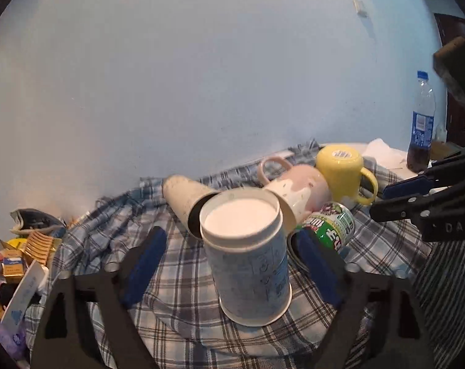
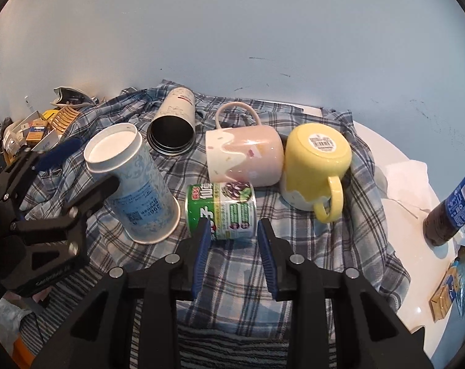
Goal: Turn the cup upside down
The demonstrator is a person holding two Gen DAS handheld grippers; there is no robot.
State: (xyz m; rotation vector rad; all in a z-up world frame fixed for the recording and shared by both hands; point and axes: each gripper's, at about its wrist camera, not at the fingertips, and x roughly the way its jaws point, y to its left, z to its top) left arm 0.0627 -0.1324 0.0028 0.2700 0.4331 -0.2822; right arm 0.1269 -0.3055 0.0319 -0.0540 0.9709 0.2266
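A blue-and-white paper cup (image 1: 251, 264) stands upside down on the plaid cloth (image 1: 177, 295), base up. My left gripper (image 1: 229, 246) is open, its blue pads on either side of the cup and apart from it. In the right wrist view the same cup (image 2: 134, 181) stands at the left with the left gripper (image 2: 75, 166) around it. My right gripper (image 2: 234, 246) is open and empty, just in front of a green can (image 2: 221, 212) lying on its side. The right gripper also shows at the right edge of the left wrist view (image 1: 423, 190).
A yellow mug (image 2: 315, 166) stands upside down. A pink mug (image 2: 244, 156) and a metal tumbler (image 2: 174, 126) lie on their sides. A cola bottle (image 2: 454, 206) stands on the white table (image 2: 398, 166) at the right. Boxes and clutter (image 2: 32, 132) lie at the left.
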